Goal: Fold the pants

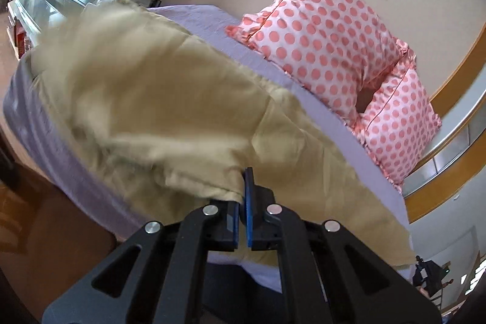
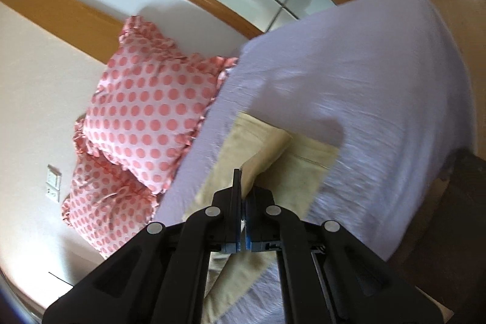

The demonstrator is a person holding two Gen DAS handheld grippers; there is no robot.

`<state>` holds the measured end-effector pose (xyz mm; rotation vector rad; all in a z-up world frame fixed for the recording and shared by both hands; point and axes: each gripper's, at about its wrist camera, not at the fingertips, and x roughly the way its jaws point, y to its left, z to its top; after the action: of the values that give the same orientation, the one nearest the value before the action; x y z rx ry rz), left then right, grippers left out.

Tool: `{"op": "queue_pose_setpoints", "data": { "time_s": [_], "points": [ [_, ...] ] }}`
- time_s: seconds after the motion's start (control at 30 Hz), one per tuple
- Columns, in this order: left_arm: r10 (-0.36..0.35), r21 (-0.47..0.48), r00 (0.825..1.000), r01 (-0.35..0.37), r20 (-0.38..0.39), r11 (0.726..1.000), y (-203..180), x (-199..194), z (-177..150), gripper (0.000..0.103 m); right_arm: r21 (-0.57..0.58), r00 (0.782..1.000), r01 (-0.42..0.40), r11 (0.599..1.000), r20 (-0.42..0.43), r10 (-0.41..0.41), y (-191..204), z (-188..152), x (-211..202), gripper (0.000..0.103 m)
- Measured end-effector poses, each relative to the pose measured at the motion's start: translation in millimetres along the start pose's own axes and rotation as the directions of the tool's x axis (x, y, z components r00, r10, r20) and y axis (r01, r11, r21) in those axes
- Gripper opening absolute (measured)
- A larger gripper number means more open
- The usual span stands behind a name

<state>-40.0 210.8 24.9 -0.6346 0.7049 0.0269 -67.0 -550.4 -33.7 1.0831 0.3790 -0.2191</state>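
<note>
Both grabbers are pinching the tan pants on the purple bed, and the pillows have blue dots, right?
Almost. The pillows have pink dots, not blue, as both wrist views show. The rest holds: the left gripper and the right gripper are each shut on the tan pants, which lie on the purple bed.

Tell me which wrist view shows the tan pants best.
The left wrist view: the pants spread across most of the lavender bed, one edge pinched in the left gripper. The right wrist view shows only a smaller folded part beyond the right gripper, which is shut on the cloth.
</note>
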Motion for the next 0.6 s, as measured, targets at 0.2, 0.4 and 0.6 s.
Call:
{"op": "queue_pose_setpoints", "data": {
  "time_s": [0.2,0.4,0.6],
  "points": [
    [0.003,-0.002,1.0,-0.003,0.006,1.0,11.2,1.9,-18.0,0.008,-0.035,0.991,0.13,0.991,0.037,-0.129,-3.8,-1.9,-15.6,0.065],
    [-0.025,-0.027,0.998,0.026,0.05,0.999,22.8,-13.0,-29.2,0.026,-0.066,0.977,0.196,0.978,0.102,-0.189,-13.1,-4.0,-21.8,0.064],
    [-0.045,-0.066,0.994,0.051,0.095,0.996,40.3,-31.7,-35.9,0.036,-0.137,0.985,0.155,0.978,0.092,-0.143,-5.9,-17.6,-8.8,0.055]
  ]
}}
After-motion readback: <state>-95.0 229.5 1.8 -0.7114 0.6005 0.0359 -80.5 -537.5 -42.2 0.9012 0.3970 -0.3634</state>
